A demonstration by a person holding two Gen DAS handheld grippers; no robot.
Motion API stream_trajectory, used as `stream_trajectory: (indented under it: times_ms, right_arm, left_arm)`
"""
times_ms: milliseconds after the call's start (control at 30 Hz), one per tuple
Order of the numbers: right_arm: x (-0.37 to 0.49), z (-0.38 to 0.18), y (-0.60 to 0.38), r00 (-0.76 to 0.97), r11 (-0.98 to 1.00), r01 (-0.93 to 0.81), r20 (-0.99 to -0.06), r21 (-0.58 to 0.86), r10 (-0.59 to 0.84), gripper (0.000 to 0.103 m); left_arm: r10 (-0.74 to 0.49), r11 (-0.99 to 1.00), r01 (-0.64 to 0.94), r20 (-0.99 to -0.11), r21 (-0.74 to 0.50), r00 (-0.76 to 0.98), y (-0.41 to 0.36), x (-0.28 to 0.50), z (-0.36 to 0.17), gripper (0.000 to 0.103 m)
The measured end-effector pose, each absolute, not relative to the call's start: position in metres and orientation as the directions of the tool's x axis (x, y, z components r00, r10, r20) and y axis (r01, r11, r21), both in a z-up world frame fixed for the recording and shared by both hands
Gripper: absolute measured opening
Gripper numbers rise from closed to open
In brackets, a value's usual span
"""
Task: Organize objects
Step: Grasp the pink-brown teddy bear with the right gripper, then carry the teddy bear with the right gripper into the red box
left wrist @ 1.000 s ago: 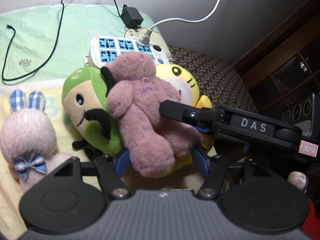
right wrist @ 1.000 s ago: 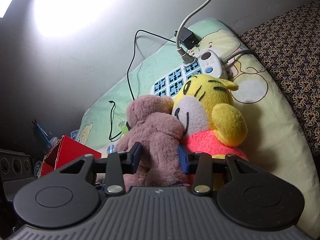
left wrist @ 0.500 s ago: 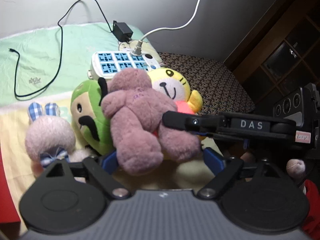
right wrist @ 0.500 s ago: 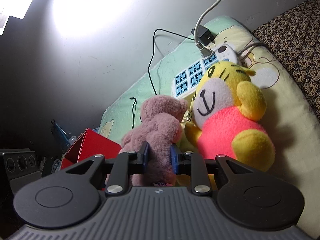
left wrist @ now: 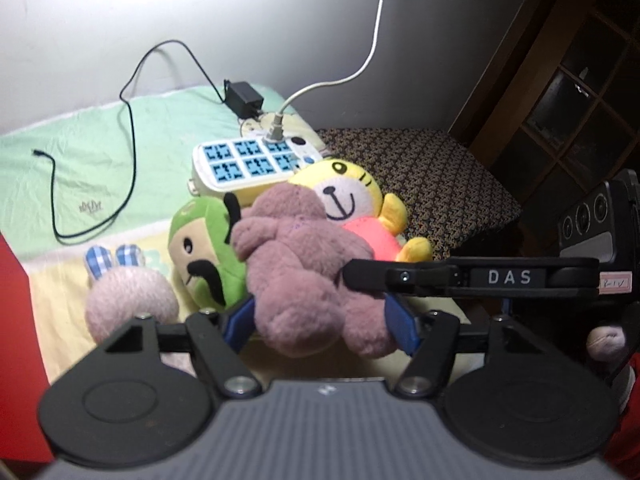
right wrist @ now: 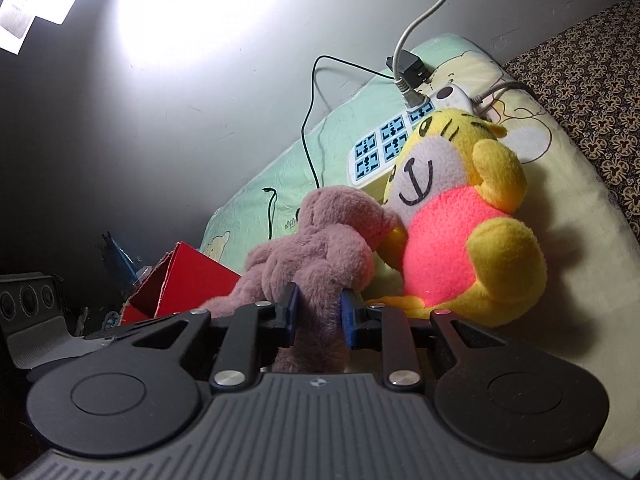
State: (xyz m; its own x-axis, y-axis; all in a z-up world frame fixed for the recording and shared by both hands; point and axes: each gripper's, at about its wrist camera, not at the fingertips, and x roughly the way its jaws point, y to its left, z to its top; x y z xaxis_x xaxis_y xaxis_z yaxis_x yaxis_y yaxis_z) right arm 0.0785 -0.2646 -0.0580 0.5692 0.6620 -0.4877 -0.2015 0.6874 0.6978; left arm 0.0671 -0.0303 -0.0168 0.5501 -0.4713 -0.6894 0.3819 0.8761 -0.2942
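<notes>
A mauve plush bear point(left wrist: 296, 264) hangs just above the bedding, held from two sides. My left gripper point(left wrist: 320, 322) has its blue pads against the bear's lower body, jaws closing on it. My right gripper point(right wrist: 318, 316) is shut on one of the bear's limbs, and one of its black fingers point(left wrist: 400, 278) reaches in from the right in the left wrist view. In the right wrist view the bear point(right wrist: 320, 248) leans against a yellow tiger plush in a pink shirt point(right wrist: 452, 248). That tiger point(left wrist: 348, 200) lies right behind the bear.
A green plush point(left wrist: 200, 248) and a pink bunny with checked ears point(left wrist: 128, 300) lie left of the bear. Behind them sit a power strip point(left wrist: 248, 160) and a black cable point(left wrist: 128, 140) on the green pillow point(left wrist: 80, 152). A red box point(right wrist: 184, 280) stands at the left, a speaker point(left wrist: 592, 220) at the right.
Both grippers have drawn back and slightly up with the bear, uncovering the tiger. The left jaws spread wide, then closed on the bear again. The right jaws narrowed on it.
</notes>
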Motion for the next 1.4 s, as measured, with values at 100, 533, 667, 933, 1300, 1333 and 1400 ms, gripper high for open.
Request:
stream_trajectory:
  times_ms: [100,533,667,933,1300,1333,1400]
  right_arm:
    - [0.071,-0.049,-0.263,0.588,0.683,-0.222,-0.464,0.695,0.663,0.024]
    - [0.05,-0.001,-0.211,0.613,0.643,-0.366,-0.346,0.672,0.71,0.024]
    - [0.051,0.016,-0.169,0.592,0.619,-0.441,-0.307,0.65,0.745,0.024]
    - [0.063,0.024,-0.07,0.535,0.583,-0.554,-0.283,0.594,0.796,0.024]
    - [0.084,-0.016,0.043,0.477,0.568,-0.584,-0.32,0.58,0.818,0.023]
    - [0.082,-0.021,0.053,0.471,0.57,-0.583,-0.331,0.579,0.818,0.023]
    - [0.085,-0.031,0.068,0.457,0.581,-0.573,-0.364,0.578,0.812,0.023]
  left_arm:
    - [-0.465,0.877,0.405,-0.666,-0.258,0.583,-0.029,0.055,-0.006,0.066]
    - [-0.437,0.896,0.403,-0.525,-0.185,0.731,0.016,0.001,0.045,0.065]
    - [-0.402,0.915,0.365,-0.474,-0.171,0.784,0.057,-0.017,0.061,0.065]
    - [-0.301,0.954,0.263,-0.437,-0.147,0.847,0.145,-0.04,0.069,0.065]
    - [-0.178,0.984,0.137,-0.49,-0.117,0.853,0.25,-0.035,0.037,0.064]
    - [-0.174,0.984,0.129,-0.501,-0.123,0.848,0.26,-0.035,0.032,0.064]
    - [-0.164,0.985,0.111,-0.524,-0.132,0.836,0.275,-0.032,0.021,0.064]
